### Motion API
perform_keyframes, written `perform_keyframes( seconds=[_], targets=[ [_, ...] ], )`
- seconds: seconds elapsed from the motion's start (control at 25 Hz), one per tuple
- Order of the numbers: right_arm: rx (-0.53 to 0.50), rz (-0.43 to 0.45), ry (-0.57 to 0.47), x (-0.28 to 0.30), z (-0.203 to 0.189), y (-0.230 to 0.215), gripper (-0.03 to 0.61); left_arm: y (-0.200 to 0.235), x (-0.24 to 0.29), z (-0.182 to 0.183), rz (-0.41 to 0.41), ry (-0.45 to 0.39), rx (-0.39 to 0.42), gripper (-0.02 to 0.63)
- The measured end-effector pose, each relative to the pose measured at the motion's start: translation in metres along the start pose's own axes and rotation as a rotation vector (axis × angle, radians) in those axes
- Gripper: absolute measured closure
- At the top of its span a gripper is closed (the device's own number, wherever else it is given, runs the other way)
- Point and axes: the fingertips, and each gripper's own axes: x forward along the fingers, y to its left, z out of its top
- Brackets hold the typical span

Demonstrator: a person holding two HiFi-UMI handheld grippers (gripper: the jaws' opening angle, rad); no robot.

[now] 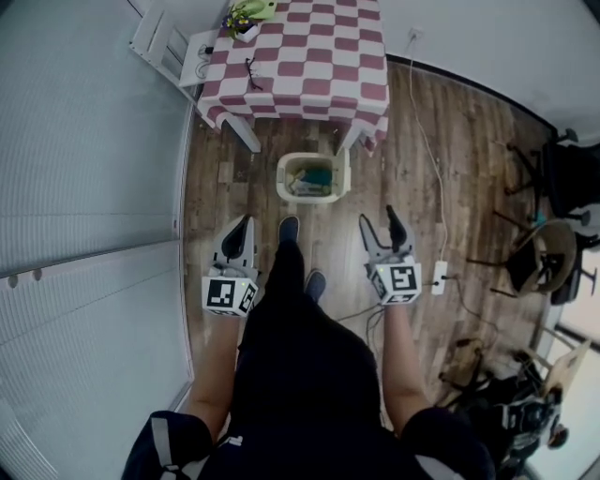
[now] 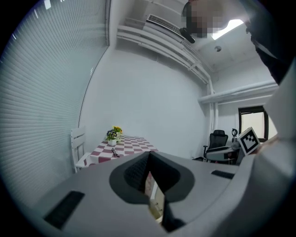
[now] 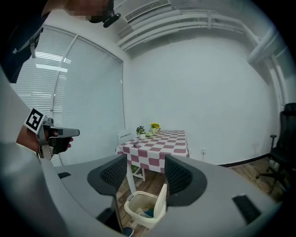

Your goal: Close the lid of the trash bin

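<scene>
The trash bin (image 1: 282, 178) stands on the wooden floor (image 1: 412, 141) just before the near edge of the surface (image 1: 309, 56), which wears a red and white checked cloth. The bin is pale. Its lid (image 1: 344, 172) stands up open along the bin's right side, and in the right gripper view the lid (image 3: 162, 200) rises nearly upright from the rim. Inside lie some light scraps and something teal (image 1: 316, 175).

The person stands facing the bin, with one dark shoe (image 1: 289, 228) pointing at it. Both tools are held out level, one on each side of the legs and well apart from the bin.

The left tool (image 1: 246, 225) is clenched with nothing in it. In its own view the left tool (image 2: 148, 156) has its pads meeting at the tips, and only a sliver of the bin shows below them.

The right tool (image 1: 379, 217) is released, its jaws spread wide. In its own view the right tool (image 3: 145, 170) frames the far-off bin (image 3: 147, 221) in the gap and touches nothing.

On the surface sit a small pot of yellow flowers (image 1: 246, 19) and a small dark thing (image 1: 251, 70). A white chair (image 1: 169, 42) stands at the surface's left end. A white power strip (image 1: 439, 277) lies on the floor to the right.
</scene>
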Motion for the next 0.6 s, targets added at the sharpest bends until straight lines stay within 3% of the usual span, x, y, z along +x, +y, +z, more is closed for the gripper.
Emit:
perform_keyframes(
  seconds=[0.6],
  targets=[
    [0.023,0.006,0.008,0.129,-0.07,-0.02,0.339,0.065,0.104,-0.076,0.027,0.003,-0.028,0.607]
  ],
)
